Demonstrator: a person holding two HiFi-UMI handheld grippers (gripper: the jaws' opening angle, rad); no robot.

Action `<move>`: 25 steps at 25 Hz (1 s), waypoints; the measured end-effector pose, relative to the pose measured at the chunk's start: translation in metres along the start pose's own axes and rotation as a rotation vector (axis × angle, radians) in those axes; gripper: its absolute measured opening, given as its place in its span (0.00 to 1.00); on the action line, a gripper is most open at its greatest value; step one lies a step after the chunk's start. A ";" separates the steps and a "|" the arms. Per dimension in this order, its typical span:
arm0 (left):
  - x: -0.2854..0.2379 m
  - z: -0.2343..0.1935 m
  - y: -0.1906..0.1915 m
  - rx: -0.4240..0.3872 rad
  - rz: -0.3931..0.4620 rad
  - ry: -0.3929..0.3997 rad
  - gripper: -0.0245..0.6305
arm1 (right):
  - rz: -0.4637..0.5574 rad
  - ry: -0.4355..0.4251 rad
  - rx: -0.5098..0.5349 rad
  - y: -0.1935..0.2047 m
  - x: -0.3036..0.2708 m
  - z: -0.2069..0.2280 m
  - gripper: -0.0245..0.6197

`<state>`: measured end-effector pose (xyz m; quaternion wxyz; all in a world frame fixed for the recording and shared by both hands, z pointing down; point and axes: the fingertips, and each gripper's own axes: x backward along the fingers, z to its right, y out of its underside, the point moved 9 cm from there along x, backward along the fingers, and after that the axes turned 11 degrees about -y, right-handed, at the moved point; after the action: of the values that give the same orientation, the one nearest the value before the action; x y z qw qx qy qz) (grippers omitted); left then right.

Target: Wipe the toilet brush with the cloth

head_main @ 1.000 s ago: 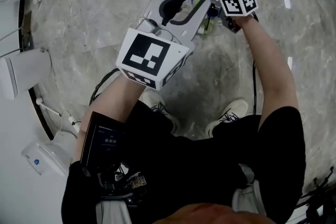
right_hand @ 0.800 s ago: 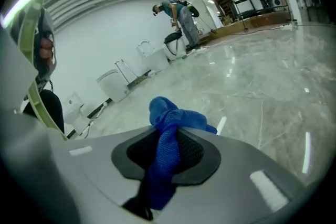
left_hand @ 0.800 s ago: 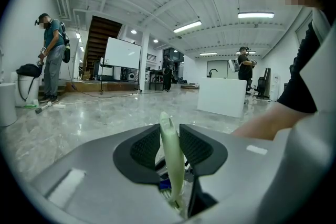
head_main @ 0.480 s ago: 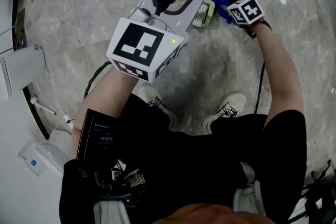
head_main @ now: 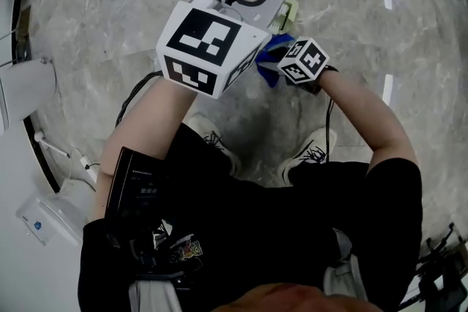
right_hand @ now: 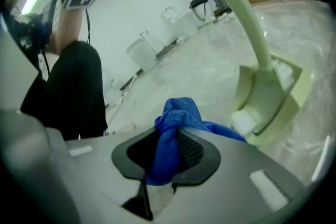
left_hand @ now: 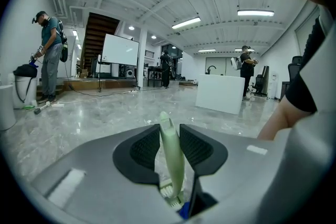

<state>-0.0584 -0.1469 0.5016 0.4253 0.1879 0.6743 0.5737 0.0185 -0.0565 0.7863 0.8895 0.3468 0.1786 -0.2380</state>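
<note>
My left gripper has its two ribbed black pads pinched on the slim, smooth, pale-green plastic handle of the toilet brush, so the brush is held up over the glossy grey marbled floor. Its flat, squarish head shows in the right gripper view. My right gripper is clamped on a bunched wad of the blue woven cloth, which sits just beside the brush head (can't confirm contact). Count: one brush, one cloth, two grippers, each with one black-and-white marker cube.
</note>
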 end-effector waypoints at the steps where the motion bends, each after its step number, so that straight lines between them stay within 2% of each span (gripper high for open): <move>1: 0.000 0.001 0.000 0.000 -0.003 0.001 0.24 | 0.090 -0.004 -0.025 -0.017 -0.002 -0.004 0.16; 3: -0.001 0.001 0.002 -0.009 -0.006 0.003 0.24 | 0.254 -0.014 -0.074 -0.045 0.001 -0.008 0.16; 5: -0.001 0.000 0.004 -0.010 -0.013 0.002 0.24 | 0.338 -0.039 -0.117 -0.056 0.007 -0.004 0.16; 6: -0.002 -0.001 0.005 -0.008 -0.018 0.001 0.24 | 0.329 -0.060 -0.125 -0.054 0.011 0.000 0.16; 8: -0.002 -0.003 0.005 -0.003 -0.024 -0.003 0.24 | 0.209 -0.069 -0.087 -0.036 0.020 0.012 0.16; 10: -0.002 -0.005 0.005 -0.002 -0.024 -0.006 0.24 | 0.034 -0.022 -0.038 -0.006 0.033 0.028 0.16; 12: -0.001 -0.005 0.004 -0.004 -0.025 -0.009 0.24 | -0.094 0.043 -0.052 0.028 0.054 0.052 0.16; 14: -0.001 -0.005 0.004 0.000 -0.027 -0.006 0.24 | -0.115 0.131 -0.108 0.048 0.086 0.078 0.16; 16: 0.000 -0.005 0.004 0.008 -0.027 0.002 0.26 | -0.047 0.219 -0.166 0.048 0.116 0.095 0.16; 17: 0.001 -0.006 0.003 0.010 -0.026 0.004 0.26 | -0.011 0.230 -0.190 0.040 0.126 0.098 0.16; 18: 0.002 -0.007 0.003 0.010 -0.024 0.001 0.26 | 0.013 0.198 -0.216 0.032 0.131 0.097 0.16; 19: 0.002 -0.008 0.002 0.010 -0.023 -0.005 0.26 | 0.020 0.120 -0.245 0.023 0.134 0.092 0.16; 21: 0.001 -0.008 0.001 0.016 -0.021 -0.015 0.26 | -0.003 -0.102 -0.283 0.008 0.128 0.074 0.16; 23: -0.001 -0.008 0.002 0.018 -0.022 -0.017 0.26 | -0.053 -0.259 -0.247 0.000 0.110 0.052 0.16; 25: -0.004 -0.006 0.003 0.016 -0.023 -0.017 0.26 | -0.088 -0.343 -0.198 -0.005 0.088 0.034 0.16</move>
<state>-0.0617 -0.1531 0.5061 0.4360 0.1883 0.6775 0.5617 0.0931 -0.1095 0.7649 0.9253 0.2041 0.0622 -0.3134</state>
